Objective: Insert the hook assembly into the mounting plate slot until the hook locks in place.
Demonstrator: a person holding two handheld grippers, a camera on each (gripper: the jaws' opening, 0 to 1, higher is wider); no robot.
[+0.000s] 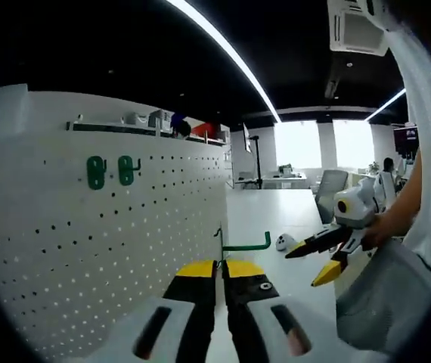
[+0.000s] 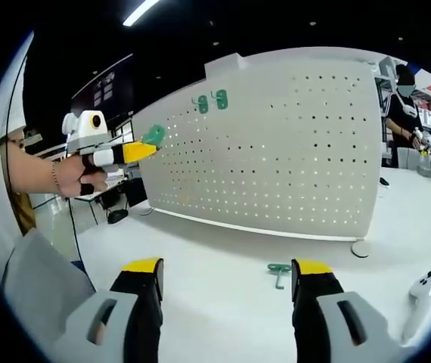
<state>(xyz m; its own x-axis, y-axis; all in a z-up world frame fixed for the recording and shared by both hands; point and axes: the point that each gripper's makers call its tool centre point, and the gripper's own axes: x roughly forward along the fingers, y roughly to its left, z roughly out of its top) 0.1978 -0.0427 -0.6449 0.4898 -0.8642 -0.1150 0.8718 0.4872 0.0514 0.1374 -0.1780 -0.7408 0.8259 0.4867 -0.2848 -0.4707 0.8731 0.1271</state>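
**Two hooks mounted, one in hand**

The left gripper [image 1: 221, 266], jaws clamped, grips a green hook [image 1: 243, 245] beside the white pegboard [image 1: 110, 249]. The right gripper [image 2: 225, 266] gapes empty above another hook [image 2: 279, 271] lying on the table [image 2: 215, 257].

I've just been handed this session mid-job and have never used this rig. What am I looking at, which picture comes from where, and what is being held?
There is no robot arm. A person holds a two-jaw tool in each hand, and a fisheye camera rides on each.

The left gripper view looks along the left gripper. Its jaws are closed on a green hook, close to the white pegboard. Two more green hooks already hang on the board. The right gripper enters from the right.

The right gripper view looks along the right gripper, whose jaws stand open and empty. On the white table between them lies a spare green hook, with a white controller to the right. The left gripper carries its hook towards the pegboard.
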